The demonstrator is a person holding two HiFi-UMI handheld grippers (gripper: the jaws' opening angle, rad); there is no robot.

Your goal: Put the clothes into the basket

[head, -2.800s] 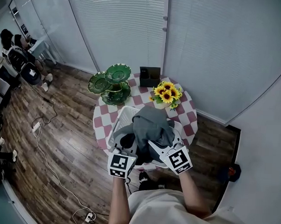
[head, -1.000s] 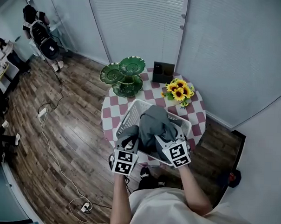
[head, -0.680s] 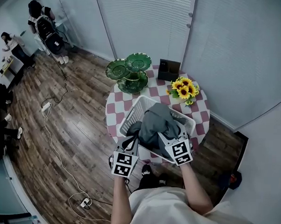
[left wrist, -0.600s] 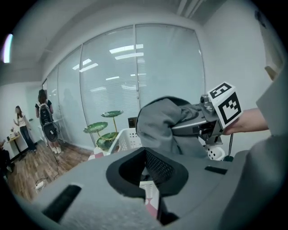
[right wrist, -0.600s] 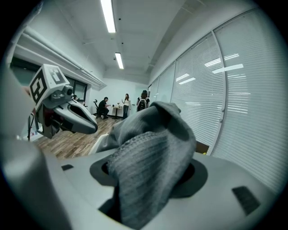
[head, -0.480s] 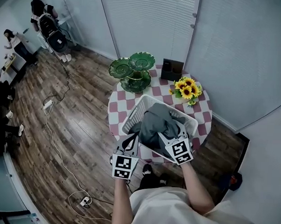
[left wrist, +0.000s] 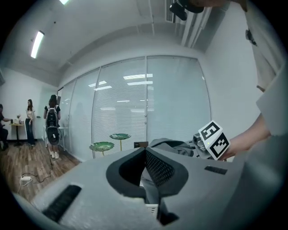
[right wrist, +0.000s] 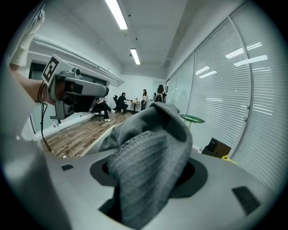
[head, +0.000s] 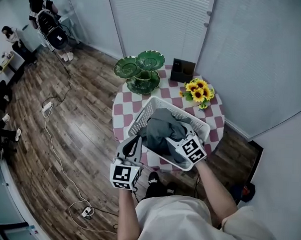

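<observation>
A white basket (head: 140, 117) is set on a round table (head: 119, 124) that is covered with a red and white checked cloth. The grey clothes (head: 162, 128) are piled up inside the basket, and the top of the pile is raised above the rim. The right gripper (head: 180, 139) is held over the near side of the basket, and a thick fold of the grey clothes is pinched between its jaws. In the right gripper view the knitted cloth is seen filling the gap between the two jaws and draped over them. The left gripper (head: 132, 145) is held at the near left side of the basket, by the edge of the table. In the left gripper view its jaws are seen pressed together at the tips, and no cloth is gripped by them. Past its jaws, the pile of clothes and the marked cube of the right gripper can be seen. At the far side of the table, behind the basket, some green dishes (head: 141, 72) on stands, a small dark box (head: 182, 70) and a bunch of sunflowers (head: 196, 91) are placed. The table is stood on a wooden floor (head: 81, 114), close to a glass wall with blinds (head: 160, 18). A white cable (head: 52, 155) is laid across the floor. Some people (head: 42, 23) are seen far off in the left corner of the room.
</observation>
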